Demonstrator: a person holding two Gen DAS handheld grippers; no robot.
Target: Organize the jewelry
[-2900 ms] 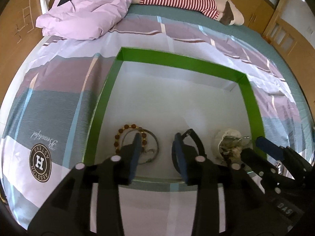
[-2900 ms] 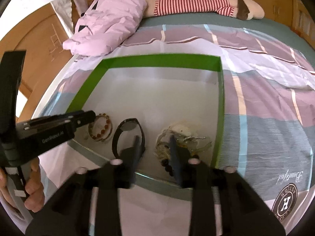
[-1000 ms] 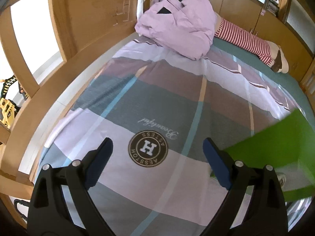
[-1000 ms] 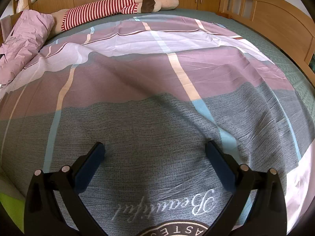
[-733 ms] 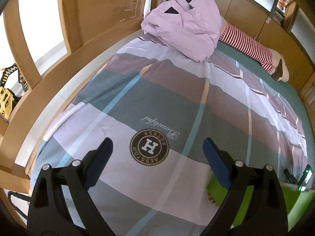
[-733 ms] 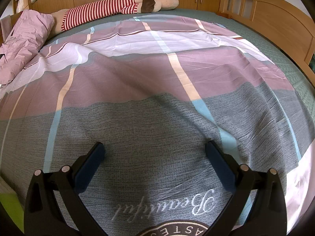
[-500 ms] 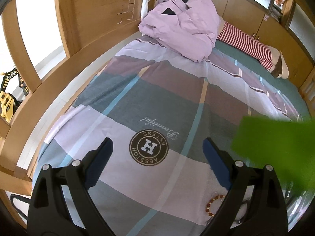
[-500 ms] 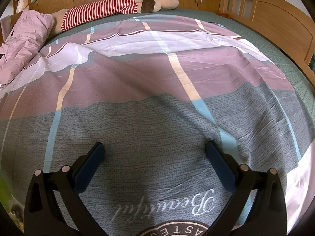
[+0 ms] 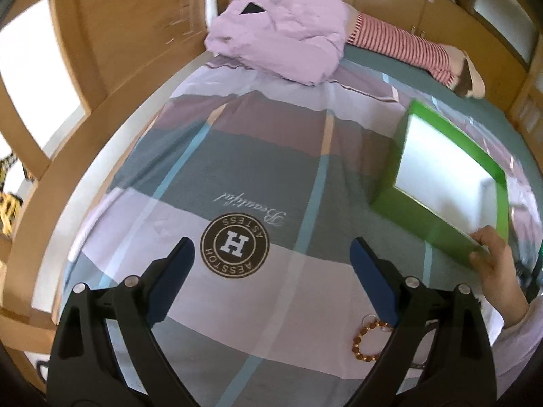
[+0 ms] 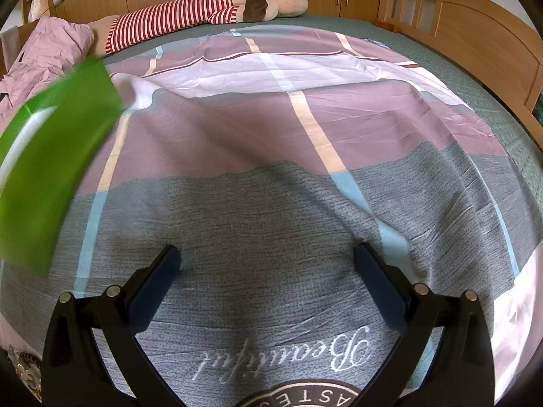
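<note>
Bedspread [image 9: 237, 156] first: with a bare hand [image 9: 492, 268] tilting the green tray [image 9: 437, 210] at your right, keep both left tongs [image 9: 271, 264] and right tongs [image 10: 268, 268] spread and empty, then lower squarely over the bead bracelet [image 9: 368, 342] lying beside the left tongs' right finger.

Plaid bedspread [image 9: 237, 156] fills centre of both views; round "AESSTOH" logo [image 9: 235, 240] lower centre. Crumpled lilac quilt [image 9: 281, 30] upper centre, left view. Striped plush toy [image 10: 190, 13] along top of right view. Wooden headboard [image 10: 475, 30] upper right.
</note>
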